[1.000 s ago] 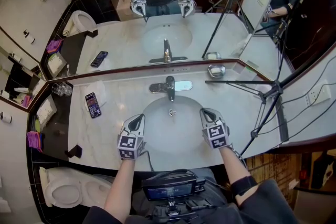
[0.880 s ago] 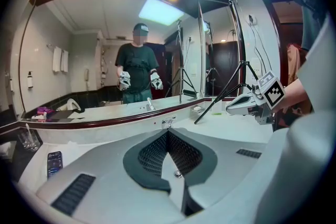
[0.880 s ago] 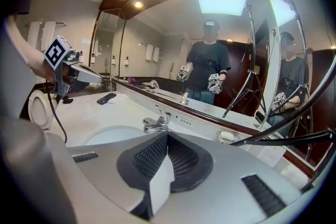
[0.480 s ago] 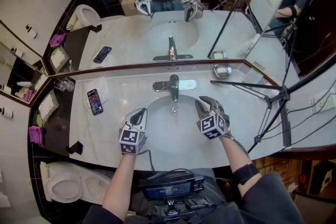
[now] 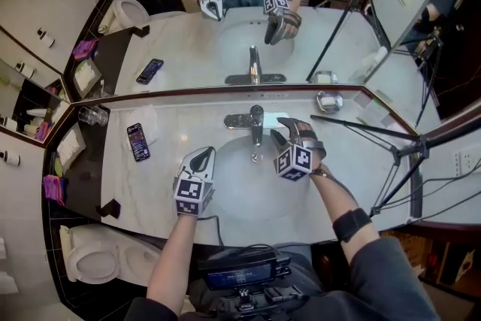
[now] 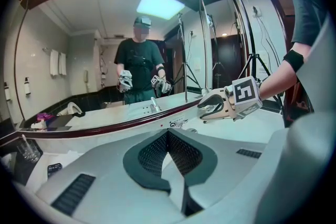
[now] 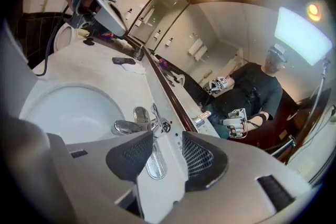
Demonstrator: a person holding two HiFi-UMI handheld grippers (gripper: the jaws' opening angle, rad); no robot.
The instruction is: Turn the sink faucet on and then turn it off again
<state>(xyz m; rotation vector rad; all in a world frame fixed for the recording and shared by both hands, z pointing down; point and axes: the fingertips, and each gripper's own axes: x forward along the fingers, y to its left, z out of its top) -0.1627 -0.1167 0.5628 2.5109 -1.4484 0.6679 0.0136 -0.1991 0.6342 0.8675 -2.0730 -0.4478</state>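
Note:
The chrome faucet (image 5: 257,124) stands on its plate behind the white sink basin (image 5: 248,195). My right gripper (image 5: 288,130) is just right of the faucet, rolled onto its side. Its jaws have just been opening and stand apart with nothing between them. In the right gripper view the faucet (image 7: 138,121) lies just beyond the spread pads (image 7: 131,153), apart from them. My left gripper (image 5: 201,160) is shut at the basin's left rim, holding nothing. Its pads (image 6: 157,152) meet in the left gripper view, where the right gripper (image 6: 212,106) shows ahead.
A phone (image 5: 137,141) lies on the marble counter (image 5: 161,184) at left, and a glass (image 5: 92,115) stands in the far left corner. A soap dish (image 5: 329,100) sits right of the faucet. Tripod legs (image 5: 391,154) cross the counter's right end. The mirror (image 5: 248,26) backs the counter.
My right gripper moved up and left from the basin's right rim to beside the faucet, rolled over, and its jaws opened. The left gripper crept a little toward the mirror, still shut.

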